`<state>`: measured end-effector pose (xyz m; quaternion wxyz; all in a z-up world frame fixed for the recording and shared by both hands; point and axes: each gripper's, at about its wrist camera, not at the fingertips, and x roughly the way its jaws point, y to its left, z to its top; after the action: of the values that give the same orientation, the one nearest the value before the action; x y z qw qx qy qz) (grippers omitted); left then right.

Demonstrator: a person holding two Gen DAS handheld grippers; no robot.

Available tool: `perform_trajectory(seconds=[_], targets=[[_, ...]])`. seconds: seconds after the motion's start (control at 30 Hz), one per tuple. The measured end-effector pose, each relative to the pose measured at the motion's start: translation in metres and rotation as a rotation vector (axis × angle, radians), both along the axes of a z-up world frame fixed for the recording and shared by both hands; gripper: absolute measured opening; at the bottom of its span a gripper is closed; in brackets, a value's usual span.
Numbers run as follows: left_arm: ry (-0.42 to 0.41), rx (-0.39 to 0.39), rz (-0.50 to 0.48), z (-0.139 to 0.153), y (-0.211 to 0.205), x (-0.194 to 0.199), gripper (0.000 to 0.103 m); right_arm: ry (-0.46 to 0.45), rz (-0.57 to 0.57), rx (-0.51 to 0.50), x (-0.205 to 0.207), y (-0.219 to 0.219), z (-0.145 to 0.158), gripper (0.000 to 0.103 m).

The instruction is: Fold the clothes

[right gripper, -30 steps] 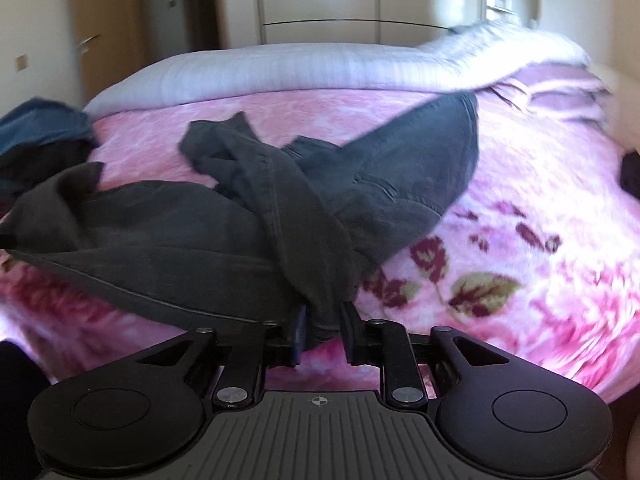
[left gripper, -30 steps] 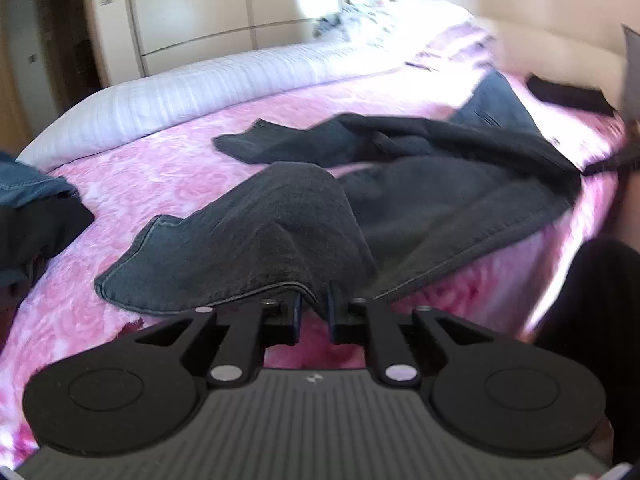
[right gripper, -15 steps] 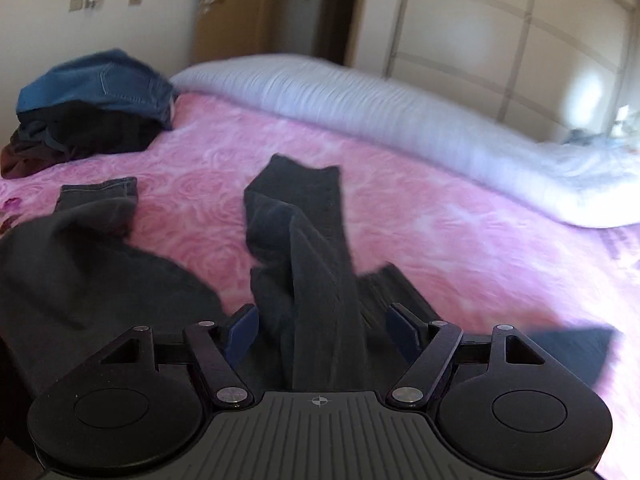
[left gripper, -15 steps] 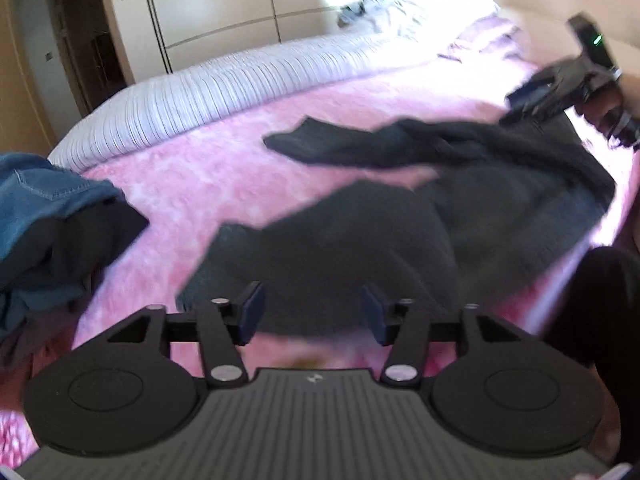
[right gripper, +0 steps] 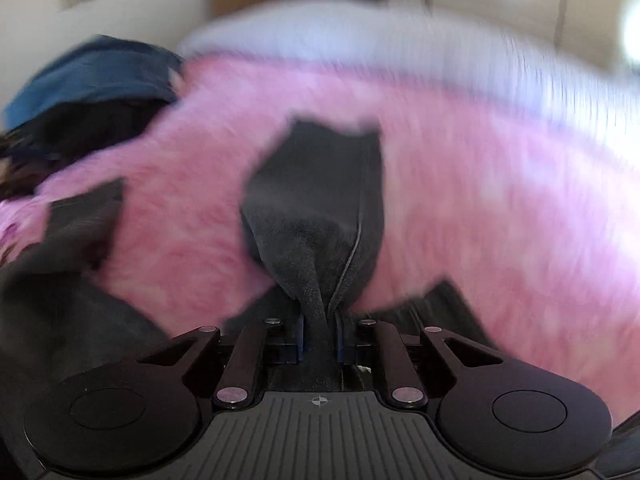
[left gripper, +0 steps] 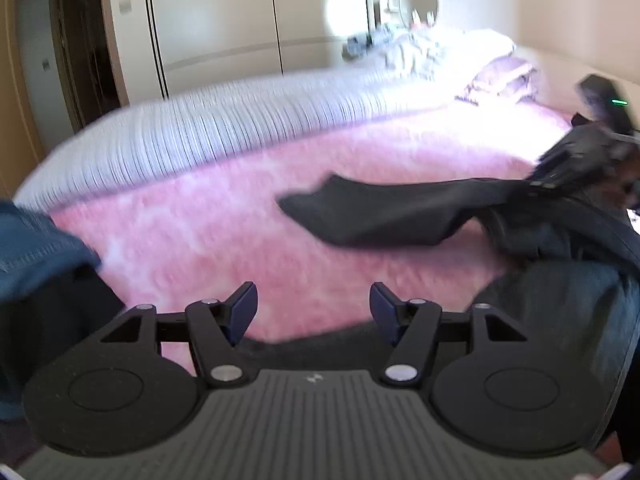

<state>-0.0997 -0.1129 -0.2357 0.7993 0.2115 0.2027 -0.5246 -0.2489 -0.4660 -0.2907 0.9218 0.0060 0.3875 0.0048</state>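
Note:
Dark grey jeans (left gripper: 384, 216) lie across the pink bedspread (left gripper: 224, 232); one leg stretches left from the right gripper (left gripper: 560, 176), seen at the right edge of the left wrist view. My left gripper (left gripper: 313, 312) is open above the bedspread, nothing between its blue pads, with dark fabric just below it. In the right wrist view my right gripper (right gripper: 319, 340) is shut on a bunched jeans leg (right gripper: 316, 200) that runs away from it. The other leg (right gripper: 80, 216) lies at the left.
A pile of blue and dark clothes (left gripper: 36, 248) sits at the left bed edge, clothes pile (right gripper: 88, 88) in the right view too. A striped white bolster (left gripper: 240, 120) runs along the far side. Wardrobe doors (left gripper: 224, 20) stand behind.
My left gripper let go of the jeans, opened and swung left. My right gripper opened, then shut again on a jeans leg and is pulling it taut.

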Motion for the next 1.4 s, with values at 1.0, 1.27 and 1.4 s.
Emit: perform_trajectory(seconds=[1.0,1.27,1.4], targets=[[-0.088,0.455,-0.222,-0.093,-0.04,0.08,0.074,0.24,0.094,-0.11,0.025,-0.093,-0.017,0.082],[0.197,0.415,-0.166,-0.104,-0.029,0.112,0.024,0.372,0.178,-0.024,0.074,-0.126,-0.061,0.082],[0.141,0.391,-0.175,-0.092,-0.024,0.094,0.006,0.396,0.162,0.037,0.081,-0.134,-0.074,0.076]])
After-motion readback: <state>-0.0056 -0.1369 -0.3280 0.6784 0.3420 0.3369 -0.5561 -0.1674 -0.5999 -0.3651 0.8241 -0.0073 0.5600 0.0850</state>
